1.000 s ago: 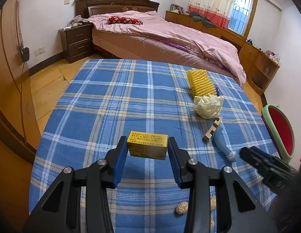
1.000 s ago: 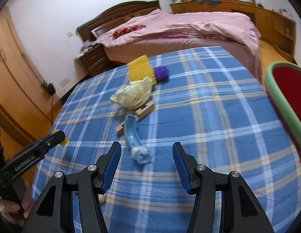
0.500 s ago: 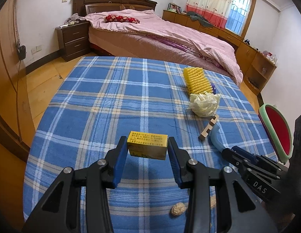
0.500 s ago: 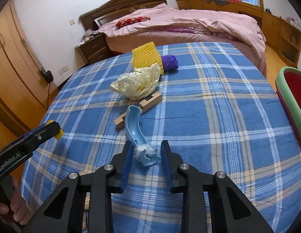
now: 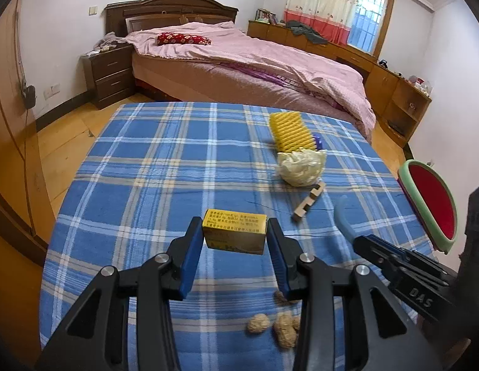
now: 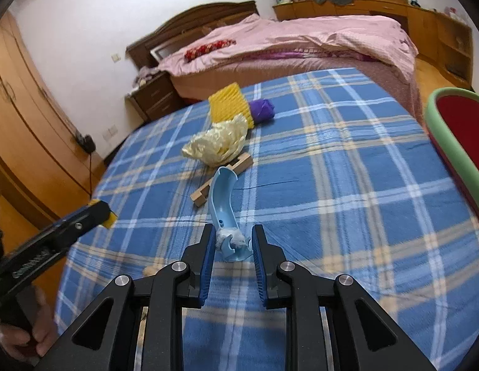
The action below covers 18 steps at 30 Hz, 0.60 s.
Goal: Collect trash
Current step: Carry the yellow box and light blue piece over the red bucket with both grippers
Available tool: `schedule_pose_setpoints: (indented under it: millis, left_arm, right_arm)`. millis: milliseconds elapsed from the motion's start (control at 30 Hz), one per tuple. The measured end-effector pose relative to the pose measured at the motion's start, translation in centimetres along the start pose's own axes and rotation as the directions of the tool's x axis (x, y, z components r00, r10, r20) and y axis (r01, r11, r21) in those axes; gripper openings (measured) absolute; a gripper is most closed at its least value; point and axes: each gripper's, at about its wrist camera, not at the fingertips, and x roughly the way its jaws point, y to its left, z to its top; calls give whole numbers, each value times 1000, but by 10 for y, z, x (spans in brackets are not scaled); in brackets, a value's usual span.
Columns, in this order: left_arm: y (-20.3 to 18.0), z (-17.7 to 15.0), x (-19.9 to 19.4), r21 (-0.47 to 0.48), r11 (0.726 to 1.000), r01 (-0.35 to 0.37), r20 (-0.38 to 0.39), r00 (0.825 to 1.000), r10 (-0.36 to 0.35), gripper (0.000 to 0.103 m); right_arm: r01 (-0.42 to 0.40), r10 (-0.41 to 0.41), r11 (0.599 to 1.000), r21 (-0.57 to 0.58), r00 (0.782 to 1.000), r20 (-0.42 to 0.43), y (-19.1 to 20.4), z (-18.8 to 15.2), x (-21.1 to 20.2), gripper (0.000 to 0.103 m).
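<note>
My left gripper (image 5: 235,241) is shut on a small yellow box (image 5: 234,234) and holds it above the blue plaid table (image 5: 140,185). My right gripper (image 6: 231,244) is shut on the base of a curved light-blue plastic piece (image 6: 222,204), which also shows in the left wrist view (image 5: 343,218). A crumpled pale-yellow plastic bag (image 6: 217,145) lies behind it, also in the left wrist view (image 5: 301,165). Several nut shells (image 5: 275,324) lie on the cloth near the left gripper.
A wooden block piece (image 6: 222,181) lies under the blue piece. A yellow brush (image 6: 228,105) and a purple object (image 6: 262,109) lie farther back. A red bin with a green rim (image 6: 450,130) stands at the table's right edge. A bed (image 5: 255,61) lies beyond.
My right gripper moved onto the light-blue piece, shut on its base and lifted it slightly. My left gripper kept the yellow box and drew back and up a little.
</note>
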Motion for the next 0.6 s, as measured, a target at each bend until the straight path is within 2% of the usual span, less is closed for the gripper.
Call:
schedule_pose_setpoints:
  millis: [333,600]
  left_arm:
    - [-32,3,-6,66,996,67,-1,998,-67,42]
    - [-75,8,-13,126,982,144,5,989,-145,42]
  right_arm:
    - [31,-38,996,83,996,85,-26,-1,-54,24]
    - [69,-99,984,162,978,184,-58,-2,-104,24]
